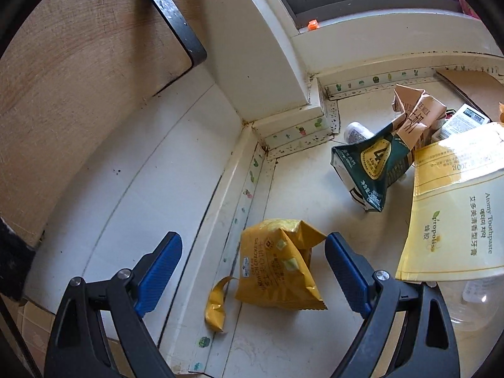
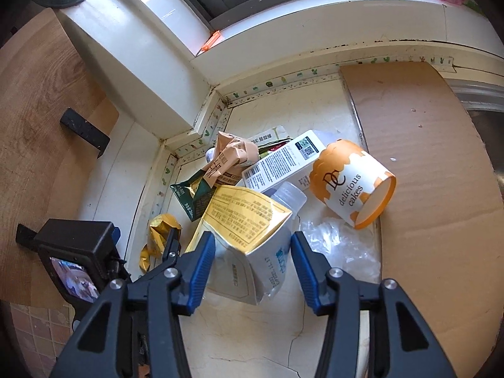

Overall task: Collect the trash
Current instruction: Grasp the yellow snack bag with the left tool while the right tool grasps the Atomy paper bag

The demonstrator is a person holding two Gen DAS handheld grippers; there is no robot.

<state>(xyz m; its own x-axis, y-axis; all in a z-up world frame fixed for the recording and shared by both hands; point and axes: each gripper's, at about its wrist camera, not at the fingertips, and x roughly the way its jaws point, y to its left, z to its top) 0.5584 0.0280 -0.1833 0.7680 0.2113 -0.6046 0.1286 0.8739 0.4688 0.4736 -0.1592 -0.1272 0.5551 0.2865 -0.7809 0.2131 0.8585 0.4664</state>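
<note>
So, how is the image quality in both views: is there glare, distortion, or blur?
Left wrist view: strong fisheye bending of the wall edges, dark corners, sharp print on the yellow cracker wrapper and the toothpaste box. Right wrist view: the same curving, bright sunlight glare on the window sill, readable text on the cake cup; no motion blur in either.

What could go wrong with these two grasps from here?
1. The left gripper is open around the yellow cracker wrapper; its torn strip lies apart and may stay behind.
2. The toothpaste box sits skewed between the right gripper fingers, left pad at its edge, right pad clear; it might twist out.
3. The clear bottle lies against the box and may roll.
</note>
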